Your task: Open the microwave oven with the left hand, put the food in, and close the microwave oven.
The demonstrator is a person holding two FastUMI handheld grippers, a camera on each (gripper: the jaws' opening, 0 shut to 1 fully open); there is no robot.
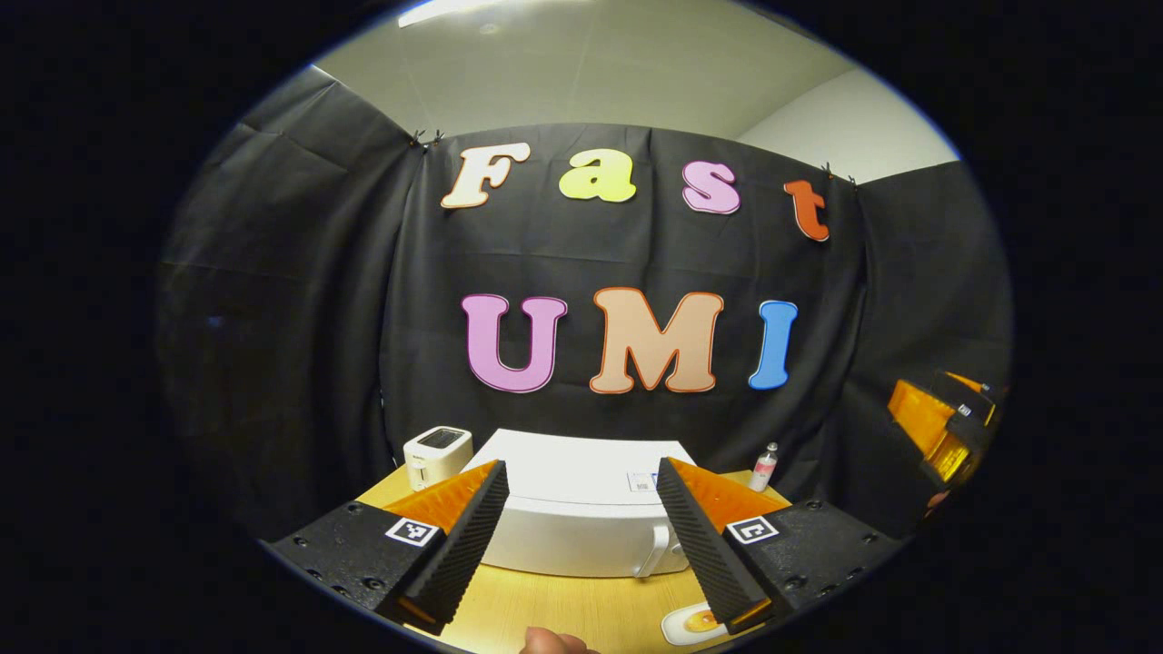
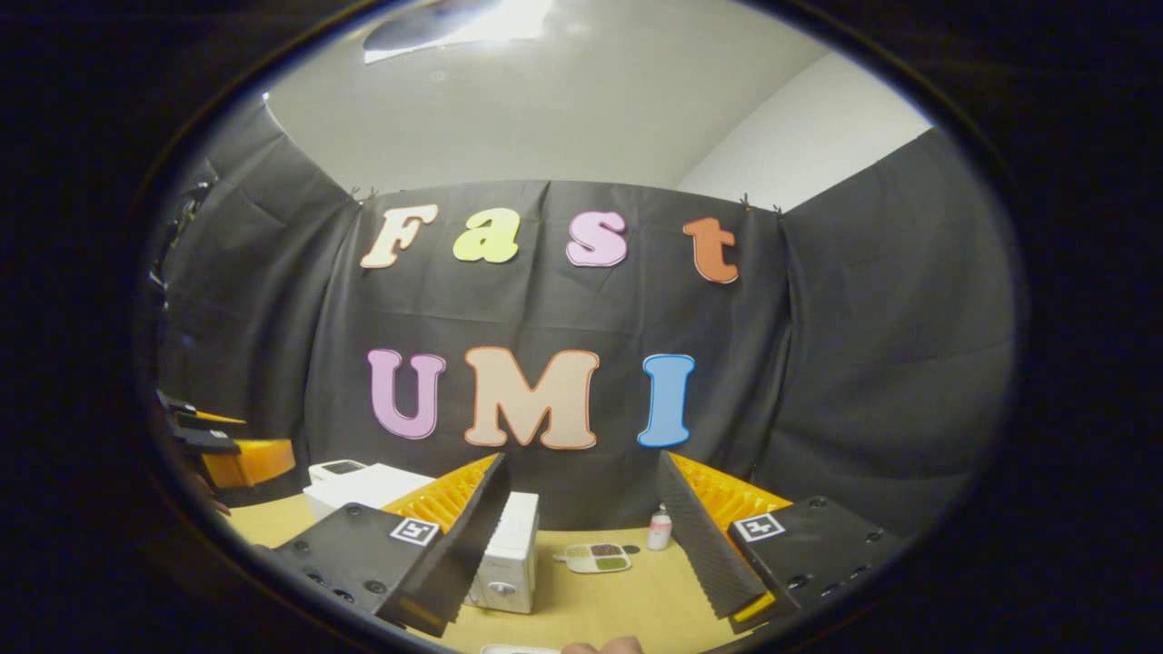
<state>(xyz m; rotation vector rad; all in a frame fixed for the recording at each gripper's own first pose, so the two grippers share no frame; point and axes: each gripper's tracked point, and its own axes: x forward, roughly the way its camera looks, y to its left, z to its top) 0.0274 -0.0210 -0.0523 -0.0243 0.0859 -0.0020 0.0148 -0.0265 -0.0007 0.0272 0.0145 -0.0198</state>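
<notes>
The white microwave [image 1: 581,518] stands shut on the wooden table [image 1: 563,609], its door handle [image 1: 656,549] at the right. My left gripper [image 1: 580,465] hovers open in front of and above it, nothing between its fingers. A small white dish with yellow food [image 1: 695,622] lies near the front edge, under the right finger. In the right gripper view the microwave [image 2: 509,554] shows its side, partly behind my open, empty right gripper [image 2: 582,457]. The other gripper [image 1: 945,427] hangs far right; the left one [image 2: 227,450] appears far left.
A white toaster-like appliance [image 1: 436,454] stands left of the microwave. A small bottle [image 1: 763,466] [image 2: 660,529] stands at the back right. A white compartment tray with green and brown bits [image 2: 597,557] lies beside the bottle. A fingertip [image 1: 550,643] pokes in at the bottom.
</notes>
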